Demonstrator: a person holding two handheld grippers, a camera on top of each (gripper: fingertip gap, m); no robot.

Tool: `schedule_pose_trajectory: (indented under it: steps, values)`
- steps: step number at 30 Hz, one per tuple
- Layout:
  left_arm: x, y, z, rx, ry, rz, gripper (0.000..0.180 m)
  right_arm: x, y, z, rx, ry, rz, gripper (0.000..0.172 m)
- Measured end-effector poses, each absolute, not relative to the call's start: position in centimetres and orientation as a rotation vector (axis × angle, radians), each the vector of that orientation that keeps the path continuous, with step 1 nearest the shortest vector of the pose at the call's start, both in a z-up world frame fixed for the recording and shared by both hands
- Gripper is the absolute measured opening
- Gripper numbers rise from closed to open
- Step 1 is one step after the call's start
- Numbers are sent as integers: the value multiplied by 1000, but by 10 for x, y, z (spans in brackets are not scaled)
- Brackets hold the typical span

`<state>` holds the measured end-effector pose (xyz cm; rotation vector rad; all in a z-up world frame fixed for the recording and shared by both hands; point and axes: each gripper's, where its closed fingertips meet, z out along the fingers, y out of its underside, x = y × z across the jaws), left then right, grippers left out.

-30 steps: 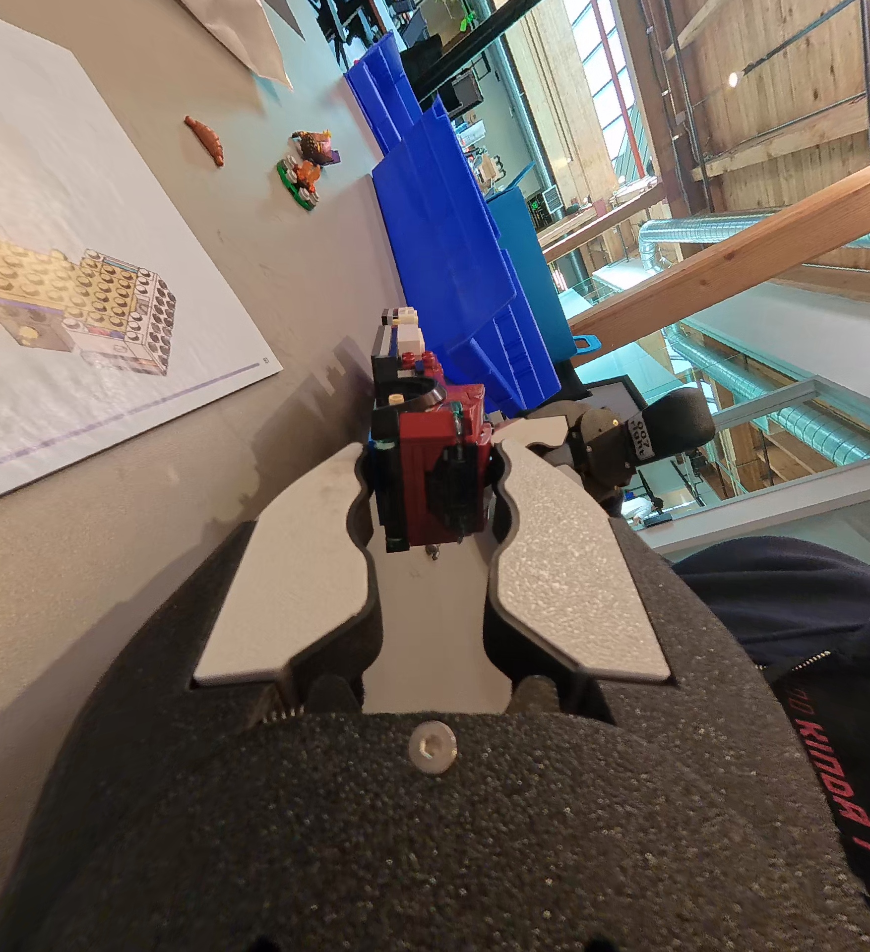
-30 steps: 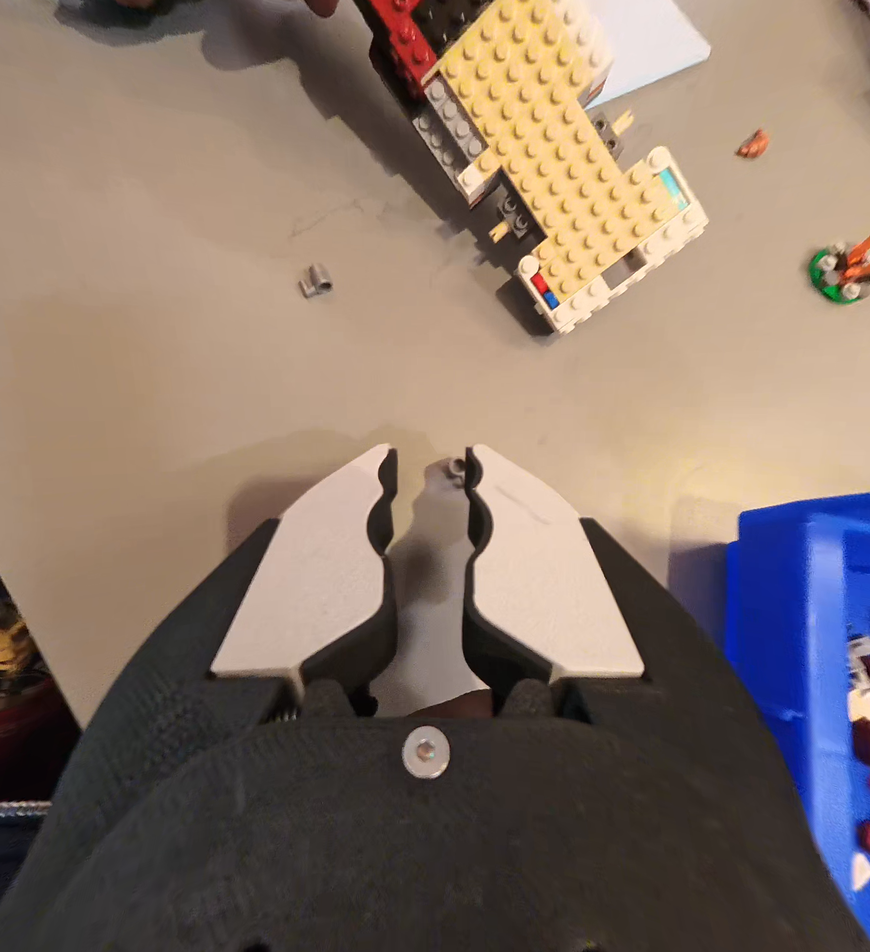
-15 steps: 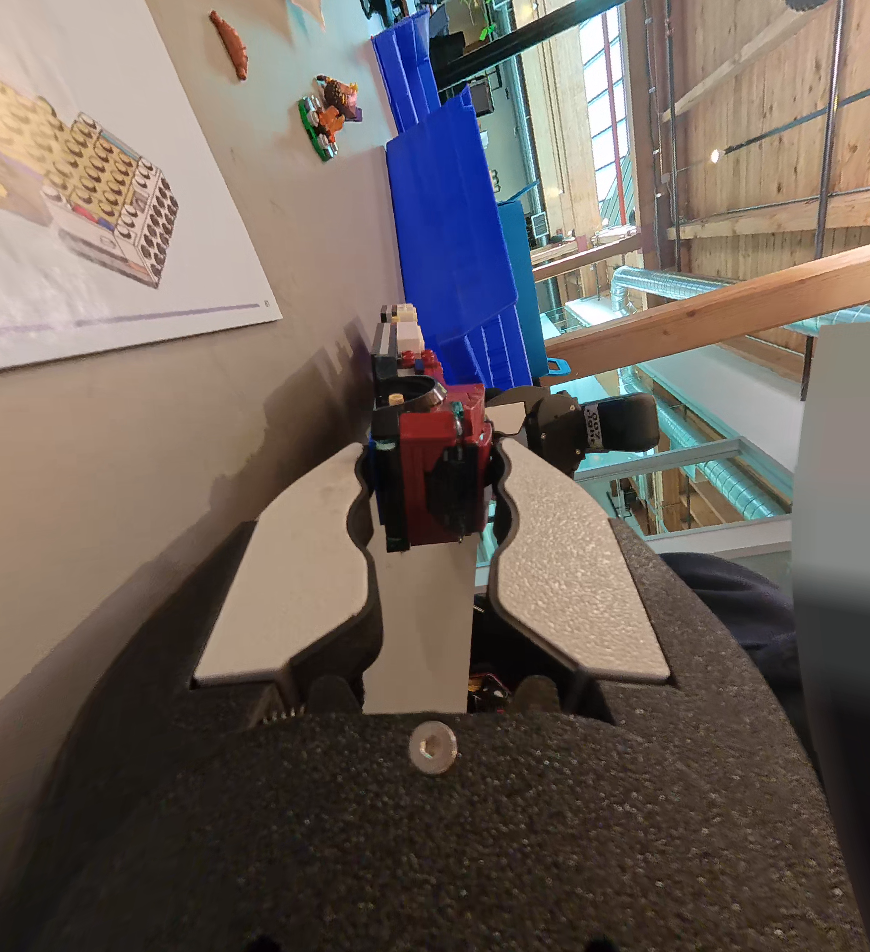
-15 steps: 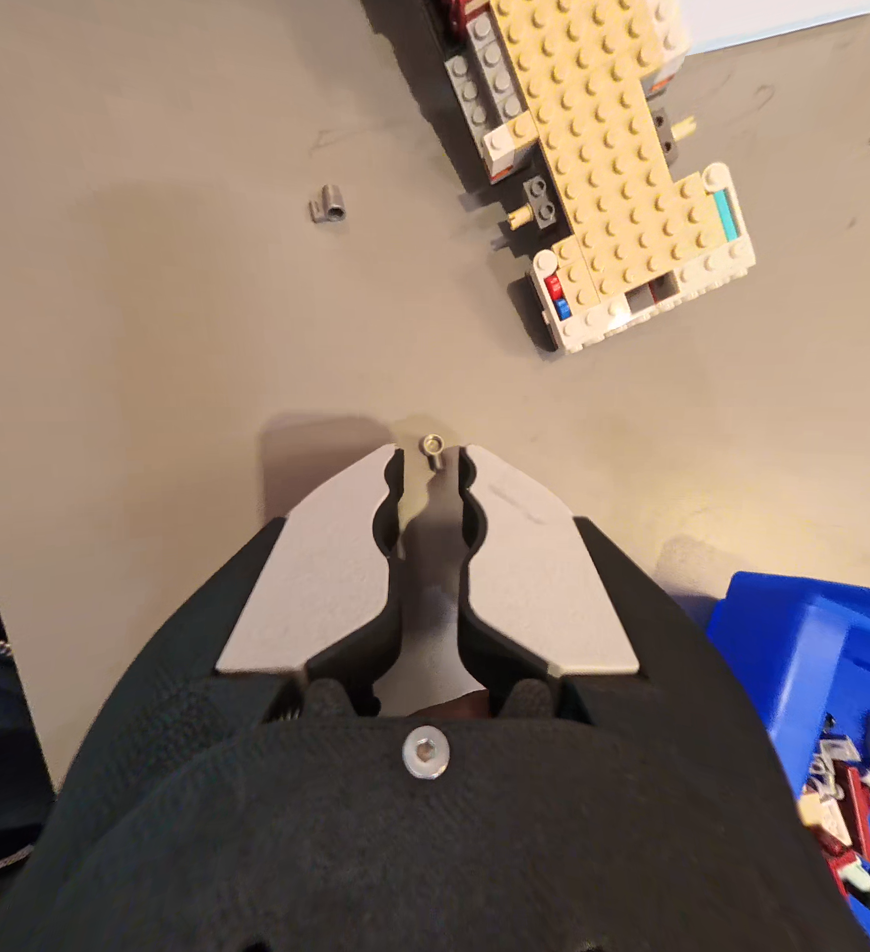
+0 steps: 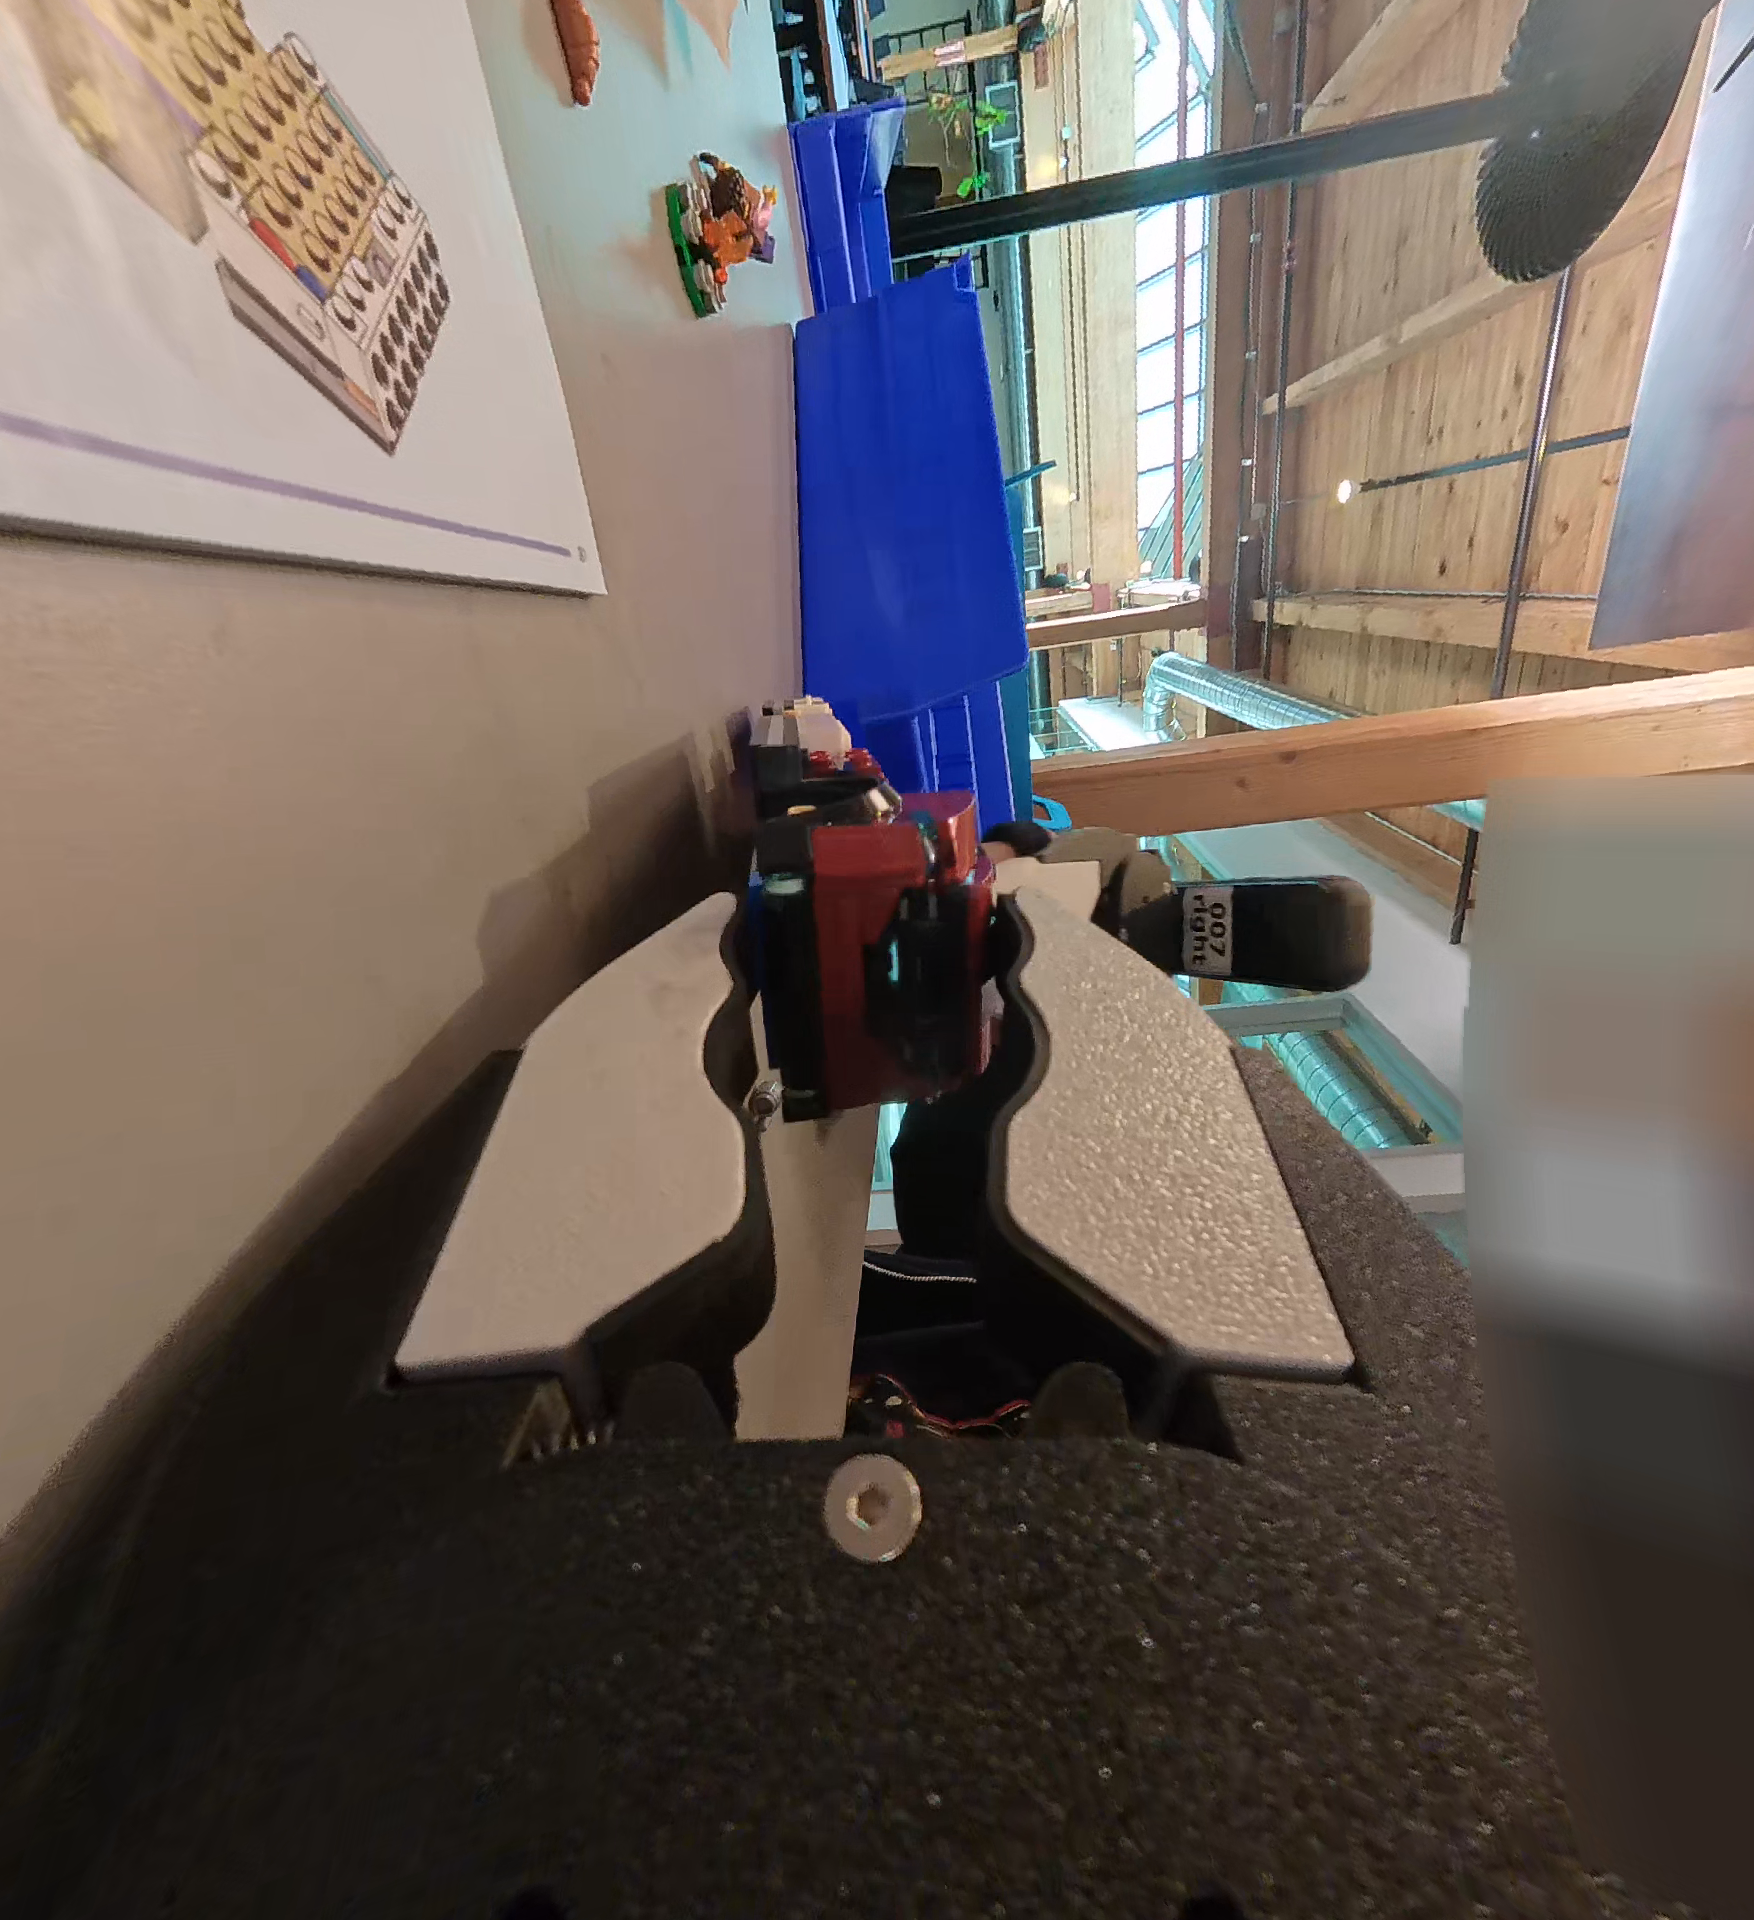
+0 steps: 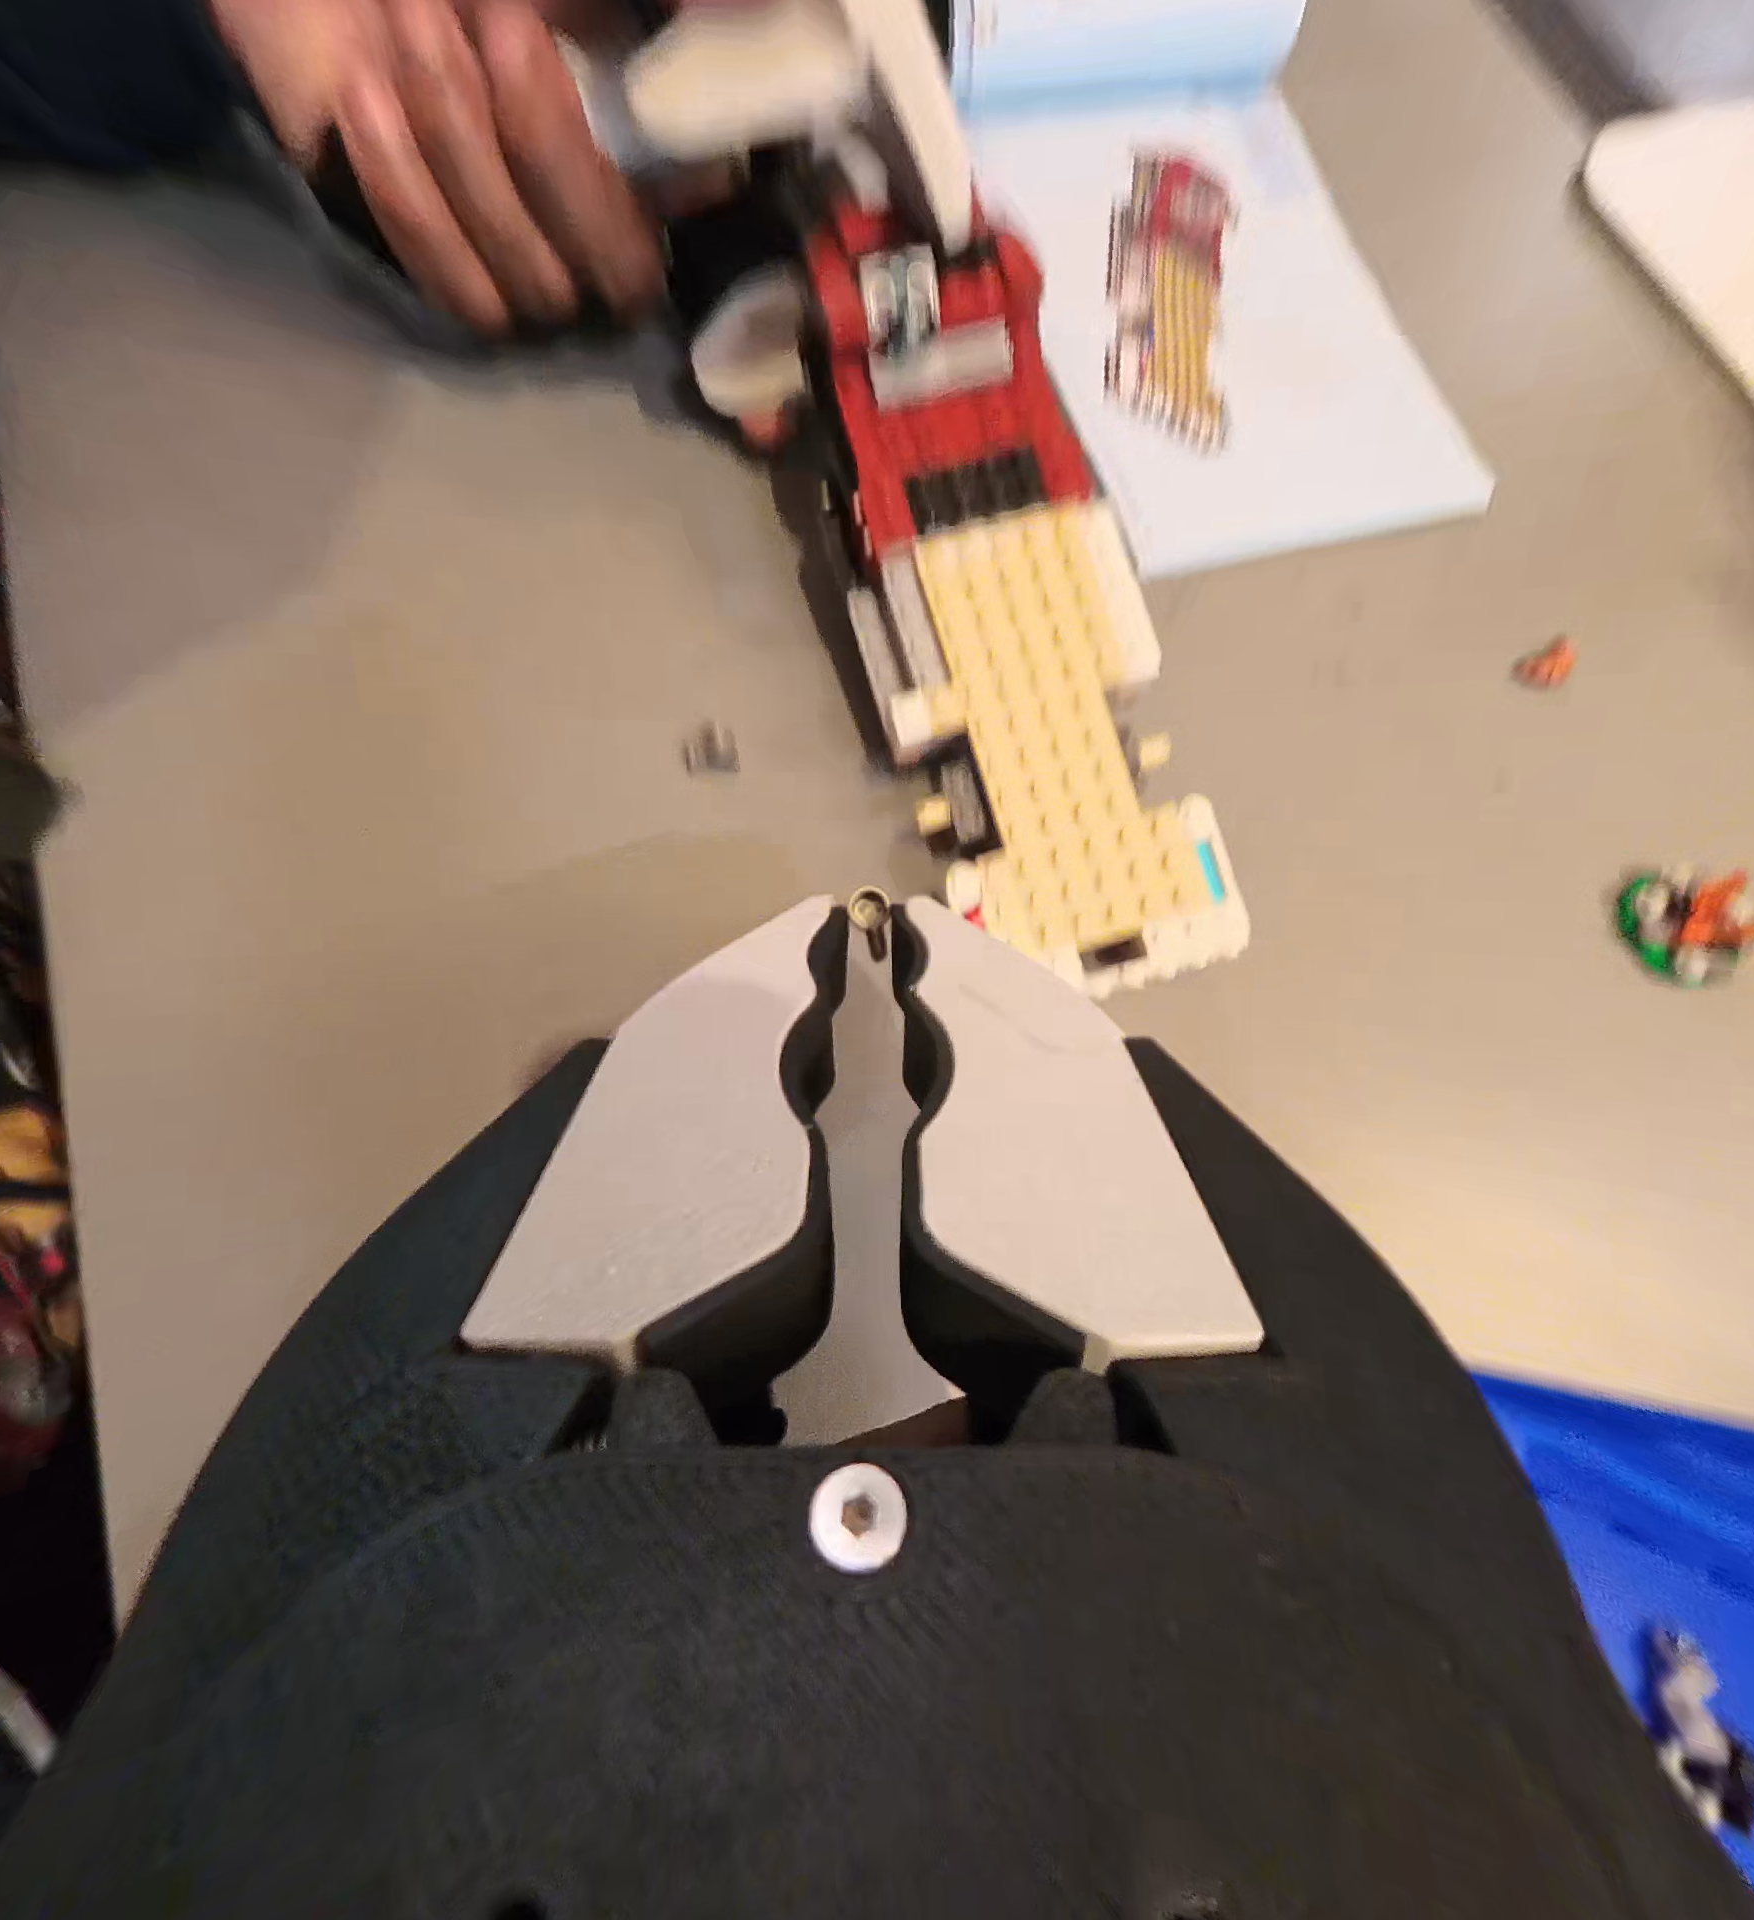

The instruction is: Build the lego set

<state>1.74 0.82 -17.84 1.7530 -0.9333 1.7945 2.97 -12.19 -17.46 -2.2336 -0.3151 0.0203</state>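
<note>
Tiny grey peg (image 6: 870,916) pinched between right fingers (image 6: 1008,1039).

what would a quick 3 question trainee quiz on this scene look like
1. True or false: the left gripper is clamped on the red end of the brick model.
2. What sits between the fingertips of the right gripper? A) a small tan pin B) a green disc C) a blue bin
3. Fill in: the model's studded deck is coloured ____.

Key
1. True
2. A, the small tan pin
3. Tan
</note>
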Motion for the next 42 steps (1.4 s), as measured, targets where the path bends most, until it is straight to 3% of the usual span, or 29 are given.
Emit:
schedule_pose_trajectory:
  steps: [6, 16, 42]
  values:
    - [19, 5, -177, 1732, -877, 1806, 44, 14, -51, -124, -2043, -329, 76, 7]
    - [20, 10, -176, 1737, -820, 1824, 43, 17, 5, -150, -2060, -296, 243, 7]
    - [20, 9, -177, 1730, -809, 1821, 43, 16, 11, -159, -2129, -388, 319, 7]
